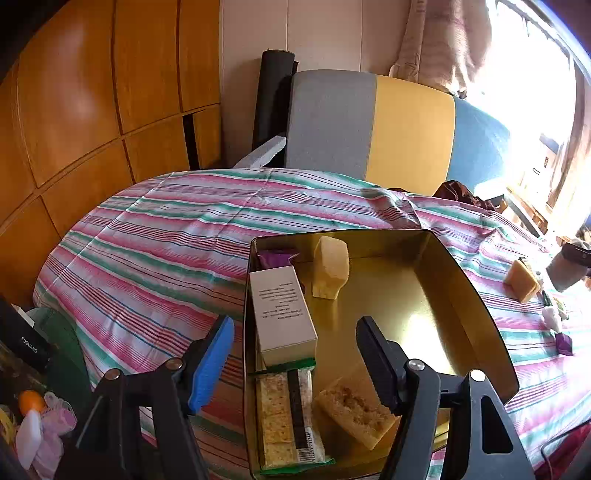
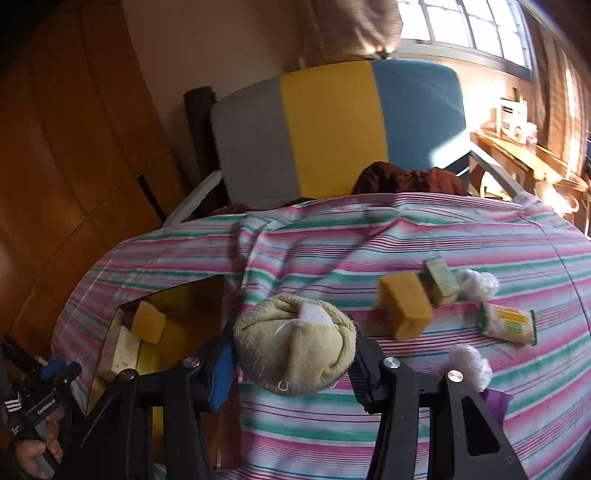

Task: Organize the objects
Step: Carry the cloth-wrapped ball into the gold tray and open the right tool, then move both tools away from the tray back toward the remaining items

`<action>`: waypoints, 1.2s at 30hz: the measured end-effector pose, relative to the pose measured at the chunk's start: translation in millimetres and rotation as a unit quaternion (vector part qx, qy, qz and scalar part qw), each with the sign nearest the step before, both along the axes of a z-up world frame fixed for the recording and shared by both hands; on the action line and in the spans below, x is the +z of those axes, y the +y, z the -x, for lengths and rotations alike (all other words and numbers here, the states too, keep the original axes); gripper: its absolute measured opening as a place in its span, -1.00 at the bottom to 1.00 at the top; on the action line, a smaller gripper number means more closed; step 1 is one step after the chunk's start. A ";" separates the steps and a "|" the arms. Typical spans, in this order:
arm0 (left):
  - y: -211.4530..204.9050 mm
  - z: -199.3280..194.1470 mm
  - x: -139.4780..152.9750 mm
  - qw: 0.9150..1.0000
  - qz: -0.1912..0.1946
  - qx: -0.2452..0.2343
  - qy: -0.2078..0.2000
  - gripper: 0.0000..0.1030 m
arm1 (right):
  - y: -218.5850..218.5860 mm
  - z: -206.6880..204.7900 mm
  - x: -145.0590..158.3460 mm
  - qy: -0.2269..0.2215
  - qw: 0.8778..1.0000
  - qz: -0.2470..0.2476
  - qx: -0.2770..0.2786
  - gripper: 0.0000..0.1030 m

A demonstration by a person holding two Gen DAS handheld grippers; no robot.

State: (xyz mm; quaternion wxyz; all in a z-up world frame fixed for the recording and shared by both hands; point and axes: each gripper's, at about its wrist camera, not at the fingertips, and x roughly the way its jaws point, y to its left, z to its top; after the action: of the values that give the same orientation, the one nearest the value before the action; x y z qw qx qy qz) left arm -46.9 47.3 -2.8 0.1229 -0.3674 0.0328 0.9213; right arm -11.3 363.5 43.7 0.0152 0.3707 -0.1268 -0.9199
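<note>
A gold tin lies open on the striped bedcover. Inside it are a white carton, a cracker pack, two yellow sponges and a purple packet. My left gripper is open astride the tin's left wall, holding nothing. My right gripper is shut on a rolled beige towel above the cover, right of the tin. Loose on the bed are a yellow sponge, a greenish box, a cracker pack and two white bundles.
A grey, yellow and blue padded panel stands behind the bed, with maroon cloth at its foot. Wooden wardrobe doors line the left. A bright window and a wooden shelf are at right. Clutter sits beside the bed's near left.
</note>
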 end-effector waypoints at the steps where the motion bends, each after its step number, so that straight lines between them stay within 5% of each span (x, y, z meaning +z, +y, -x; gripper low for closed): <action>1: -3.6 -0.6 -0.2 1.000 -0.001 0.003 0.000 0.36 | -19.1 8.9 -2.0 -0.007 1.000 0.003 0.025 0.01; 6: -25.8 -3.6 -2.0 1.000 -0.008 0.021 0.003 0.39 | -104.3 51.2 -30.8 -0.063 0.992 -0.020 0.105 0.01; 12: -55.8 -3.7 -9.1 0.999 -0.019 0.048 -0.005 0.39 | -169.9 97.1 -86.4 -0.140 0.981 -0.063 0.120 0.01; 17: -73.8 -4.4 -13.4 0.998 -0.026 0.065 -0.006 0.41 | -205.9 111.3 -113.3 -0.173 0.974 -0.009 0.149 0.03; 20: -82.2 -3.9 -15.7 0.997 -0.028 0.076 -0.008 0.42 | -219.0 112.6 -117.7 -0.173 0.970 0.029 0.170 0.10; 24: -88.3 -3.4 -17.4 0.996 -0.029 0.084 -0.009 0.44 | -220.8 108.2 -107.6 -0.155 0.971 0.037 0.177 0.44; 36: -79.4 -10.9 -10.0 0.997 -0.022 0.076 0.002 0.45 | -190.5 76.0 -66.5 -0.088 0.985 0.024 0.149 0.44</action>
State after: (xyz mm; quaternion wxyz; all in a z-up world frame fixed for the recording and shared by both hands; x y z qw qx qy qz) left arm -36.0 -32.1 -12.8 0.0605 -0.3646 -0.0155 0.9291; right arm -87.3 173.0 -22.9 0.1503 0.4643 -0.0929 -0.8679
